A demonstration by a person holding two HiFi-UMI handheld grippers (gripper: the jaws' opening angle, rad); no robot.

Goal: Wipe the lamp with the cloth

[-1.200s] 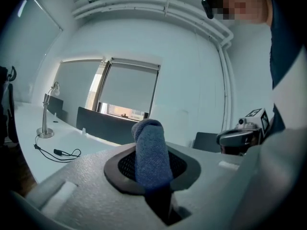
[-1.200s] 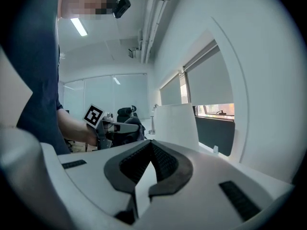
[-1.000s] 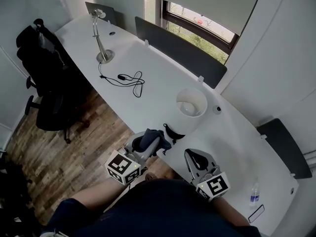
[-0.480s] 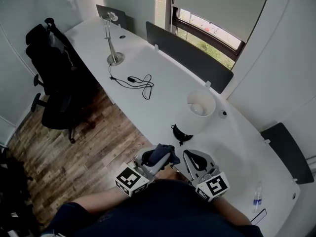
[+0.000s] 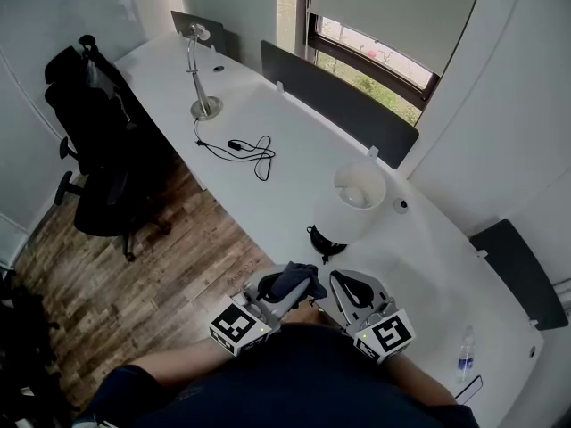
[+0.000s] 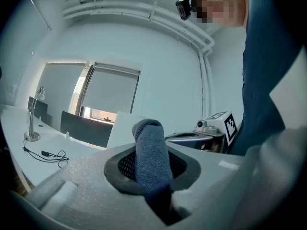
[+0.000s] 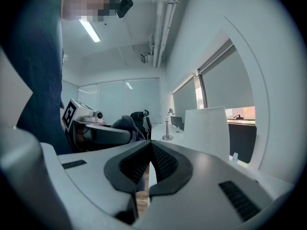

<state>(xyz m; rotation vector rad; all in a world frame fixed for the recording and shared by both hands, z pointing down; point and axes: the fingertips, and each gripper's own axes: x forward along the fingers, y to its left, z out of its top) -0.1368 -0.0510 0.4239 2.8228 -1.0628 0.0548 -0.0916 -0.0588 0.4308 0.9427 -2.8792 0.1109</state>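
An office: long white desk [image 5: 299,181], black swivel chair [image 5: 94,132], dark dividers [image 5: 343,105] (window [image 5: 375,56] behind)

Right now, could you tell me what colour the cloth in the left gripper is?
Dark blue; the cloth shows best in the left gripper view.

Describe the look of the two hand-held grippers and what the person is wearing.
Both the left hand-held gripper and the right hand-held gripper have pale grey, rounded plastic shells, and their jaws are lined with black ribbed pads. Each carries a white cube printed with black square markers at the handle end. No cables are visible. The person wears a dark blue top.
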